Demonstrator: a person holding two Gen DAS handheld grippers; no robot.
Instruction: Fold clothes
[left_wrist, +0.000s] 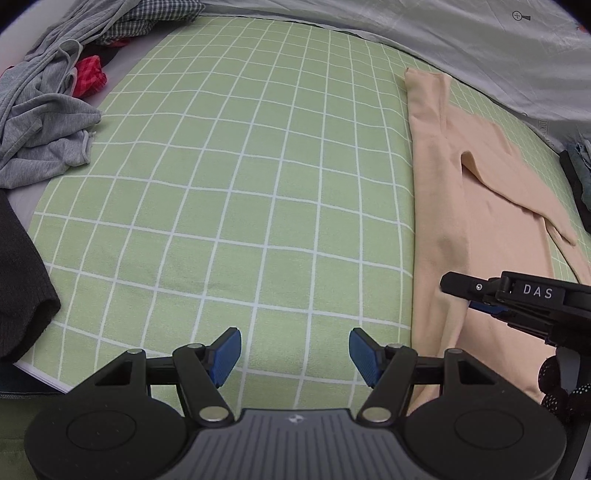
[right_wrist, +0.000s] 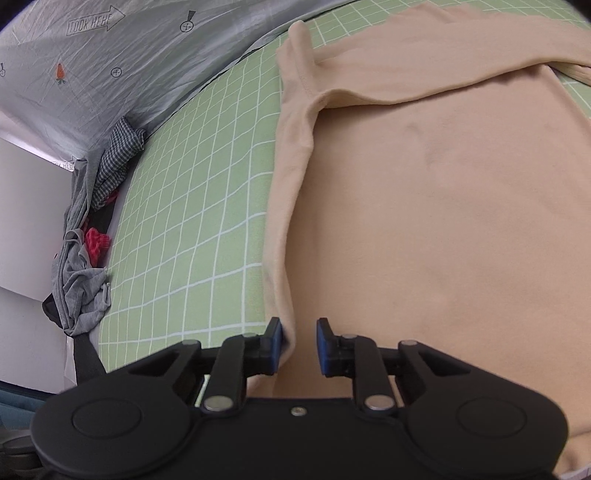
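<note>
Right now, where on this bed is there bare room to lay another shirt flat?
The green checked sheet lies bare across its middle, between the heap of grey clothes on one side and the peach shirt on the other. It is crowded at the heap, near the dark knit garment, and over the peach shirt.

**Readable marks on the gripper and the grey sheet**

White letters "DAS" stand on the right gripper. The grey sheet bears an outlined arrow reading "LOOK HERE"; right of the arrow sit small circled plus signs, below it a tiny orange carrot figure.
</note>
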